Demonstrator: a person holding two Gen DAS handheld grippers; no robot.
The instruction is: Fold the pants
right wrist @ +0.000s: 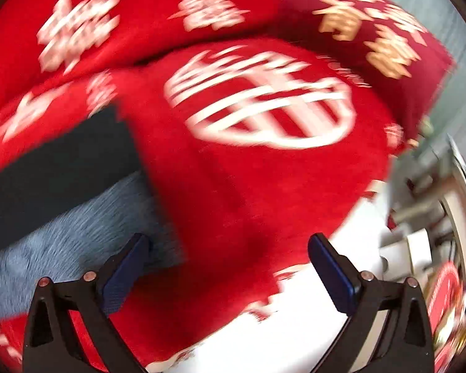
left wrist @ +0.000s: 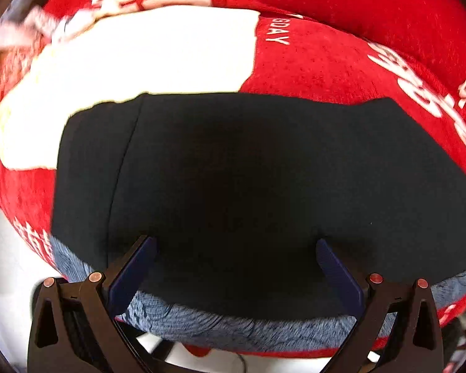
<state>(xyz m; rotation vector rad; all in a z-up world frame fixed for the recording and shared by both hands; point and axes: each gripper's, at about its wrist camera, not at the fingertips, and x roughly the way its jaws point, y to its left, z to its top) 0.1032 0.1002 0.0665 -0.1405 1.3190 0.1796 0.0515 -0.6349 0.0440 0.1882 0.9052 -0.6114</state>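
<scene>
Dark navy pants [left wrist: 248, 186] lie flat on a red blanket [left wrist: 326, 71], with a vertical seam near their left side. My left gripper [left wrist: 236, 248] hovers over their near part, wide open, nothing between its blue pads [left wrist: 133, 273]. In the right wrist view the pants [right wrist: 59, 168] show as a dark band at the left. My right gripper [right wrist: 228, 245] hangs over bare red blanket [right wrist: 248, 186] to the right of the pants, its jaws wide apart and holding nothing. That view is blurred by motion.
A blue-grey textured cloth [left wrist: 233, 326] lies under the pants' near edge, also blue-grey cloth [right wrist: 71, 242]. A white folded fabric [left wrist: 133, 71] lies beyond the pants. The blanket's edge drops to a pale floor [right wrist: 341, 236]; cluttered objects [right wrist: 425, 217] stand at right.
</scene>
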